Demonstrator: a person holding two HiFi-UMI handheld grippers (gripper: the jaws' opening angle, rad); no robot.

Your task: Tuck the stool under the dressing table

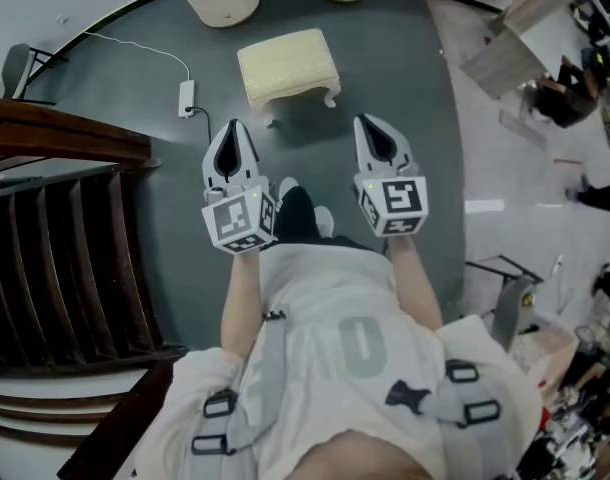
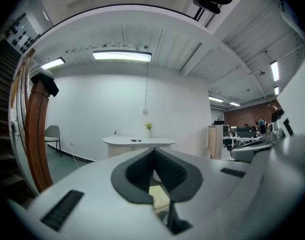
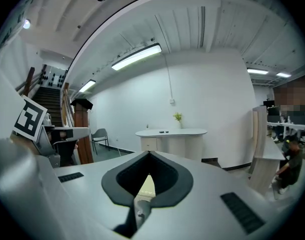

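Both the left tool (image 1: 232,128) and right tool (image 1: 370,123) are clenched empty, the stool (image 1: 288,65) on the floor just ahead, short of the desk (image 3: 171,133); seemingly light, cushioned yet stiff-framed, best nudged at its near rail.

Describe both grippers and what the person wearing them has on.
Left gripper and right gripper are white, tapering shells with dark teardrop-shaped openings; each carries a cube of black-and-white square markers. The person wears a white top and grey buckled straps.
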